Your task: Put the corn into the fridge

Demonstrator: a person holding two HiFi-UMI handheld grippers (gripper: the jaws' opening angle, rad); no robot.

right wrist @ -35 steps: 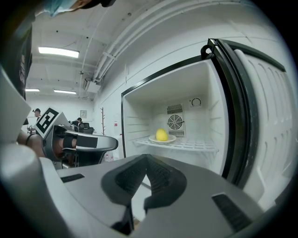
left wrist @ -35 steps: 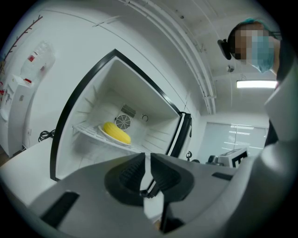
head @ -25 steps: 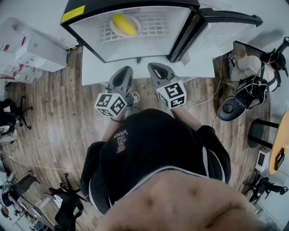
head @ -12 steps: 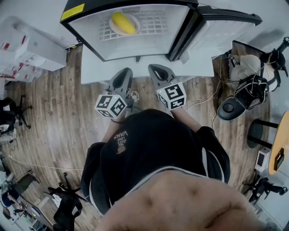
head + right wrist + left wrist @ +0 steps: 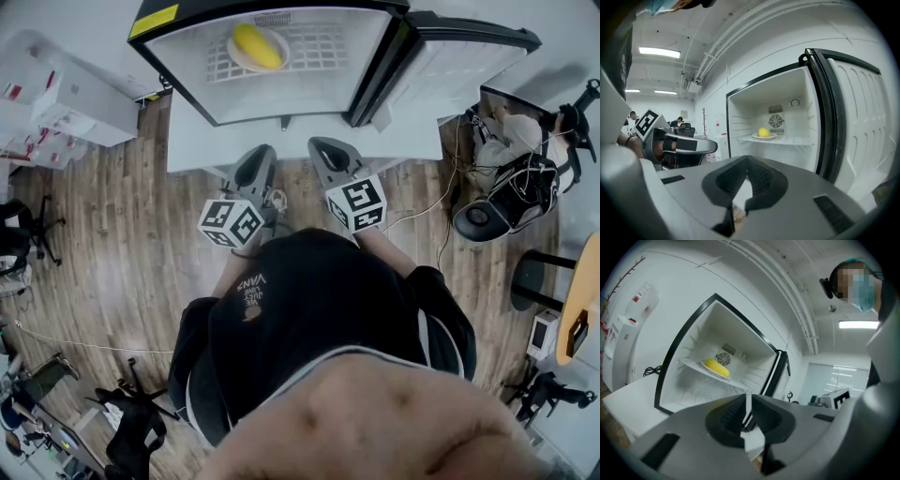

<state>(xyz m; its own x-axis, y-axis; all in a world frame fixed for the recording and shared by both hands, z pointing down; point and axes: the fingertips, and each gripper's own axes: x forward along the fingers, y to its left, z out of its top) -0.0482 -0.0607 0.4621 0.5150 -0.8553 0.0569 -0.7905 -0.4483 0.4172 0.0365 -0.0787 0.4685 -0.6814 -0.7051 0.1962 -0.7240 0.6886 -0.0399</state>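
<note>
place: office-lab; signs: office chair (image 5: 33,232); strip lights (image 5: 658,51); ceiling pipes (image 5: 787,291)

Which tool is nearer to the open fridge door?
Right. The right tool hangs just left of the door, near its hinge edge; the left tool is beside it, farther left of the door.

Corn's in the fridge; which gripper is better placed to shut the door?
Probably the right gripper: the open fridge door stands on its side, farther from the left gripper. Both shut, empty.
</note>
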